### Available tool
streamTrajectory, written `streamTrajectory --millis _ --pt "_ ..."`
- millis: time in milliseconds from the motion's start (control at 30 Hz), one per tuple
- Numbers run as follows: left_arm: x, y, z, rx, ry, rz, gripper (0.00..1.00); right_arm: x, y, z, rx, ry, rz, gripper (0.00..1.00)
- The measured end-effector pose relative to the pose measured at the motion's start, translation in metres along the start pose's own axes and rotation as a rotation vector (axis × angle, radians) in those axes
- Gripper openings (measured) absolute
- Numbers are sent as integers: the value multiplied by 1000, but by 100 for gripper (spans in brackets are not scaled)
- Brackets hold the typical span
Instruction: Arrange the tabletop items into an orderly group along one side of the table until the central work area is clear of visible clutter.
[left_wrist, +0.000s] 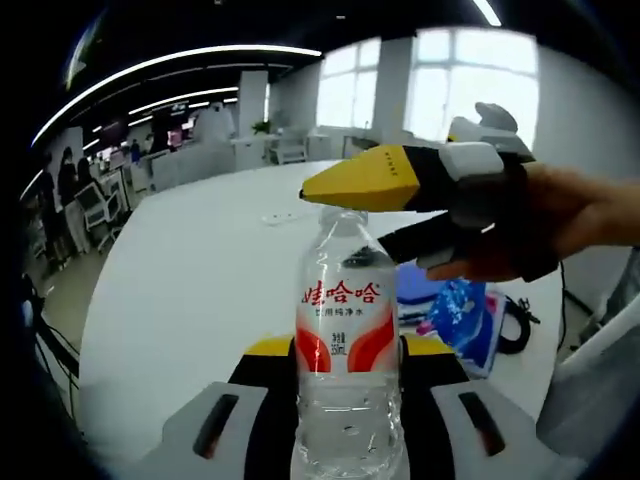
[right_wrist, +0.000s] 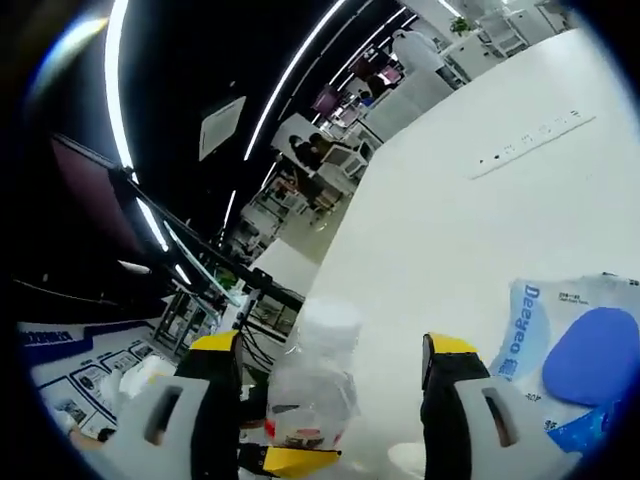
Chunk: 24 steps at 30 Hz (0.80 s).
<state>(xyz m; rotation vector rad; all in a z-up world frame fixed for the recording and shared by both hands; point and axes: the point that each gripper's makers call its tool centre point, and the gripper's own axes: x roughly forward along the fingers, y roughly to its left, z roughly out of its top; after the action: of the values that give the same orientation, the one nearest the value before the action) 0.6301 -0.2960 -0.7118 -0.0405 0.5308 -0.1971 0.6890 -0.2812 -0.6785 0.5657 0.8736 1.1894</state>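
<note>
**Water bottle clamped by left gripper, right gripper at its cap**

Water bottle first: the clear plastic bottle with the red-and-white label (left_wrist: 347, 375) stands upright between your left gripper's (left_wrist: 345, 400) yellow-and-black jaws, which press against its lower body on both sides. You are pinching it firmly there.

Your right gripper (left_wrist: 365, 215) enters the left gripper view from the right, held in a hand (left_wrist: 560, 225). Its yellow upper jaw lies just above the bottle's white cap (left_wrist: 340, 215) and its black lower jaw sits beside the neck; the jaws stand apart, with no visible contact. In the right gripper view, the same bottle (right_wrist: 312, 385) and its cap (right_wrist: 328, 320) sit between your right gripper's (right_wrist: 330, 400) spread jaws, touching neither.

Beyond the bottle, the white round table (left_wrist: 200, 280) extends outward. A blue-and-white plastic pouch (right_wrist: 575, 365) lies on it to the right, near the bottle. A white power strip (right_wrist: 530, 145) lies farther out, well apart. Office desks stand in the background.
</note>
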Motion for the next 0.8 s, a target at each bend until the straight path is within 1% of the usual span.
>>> streamTrajectory --millis 167,233,267,333,433,467,500,533,600,667,733,800 --pt "-3 -5 4 -16 -20 -9 34 6 9 4 -19 -10 33 69" --pt "-5 -5 5 -19 -24 -6 35 6 16 7 -29 -29 56 65" --pt "-7 -5 6 -31 -36 -8 35 5 21 9 -46 -39 75 64" --pt "-10 -4 10 -55 -60 -10 35 5 25 9 -62 -40 86 61" --pt "-14 -10 15 -79 -95 -34 35 6 29 7 -87 -40 103 56" --pt "-16 -13 18 -75 -110 -51 35 7 31 5 -95 -37 111 53" --pt "-17 -12 16 -75 -100 -48 35 7 40 5 -89 -45 152 49" --pt "-18 -13 16 -52 -106 -52 35 7 45 5 -89 -48 174 45" --pt "-21 -16 16 -56 -104 -63 35 7 56 4 -128 -53 210 37" --pt "-24 -14 14 -68 -108 -60 35 6 59 5 -124 -63 208 36" --pt "-27 -16 11 -84 -108 -60 36 3 64 7 -115 -71 241 31" --pt "-31 -16 5 -78 -98 -49 36 -1 71 9 -118 -75 275 25"
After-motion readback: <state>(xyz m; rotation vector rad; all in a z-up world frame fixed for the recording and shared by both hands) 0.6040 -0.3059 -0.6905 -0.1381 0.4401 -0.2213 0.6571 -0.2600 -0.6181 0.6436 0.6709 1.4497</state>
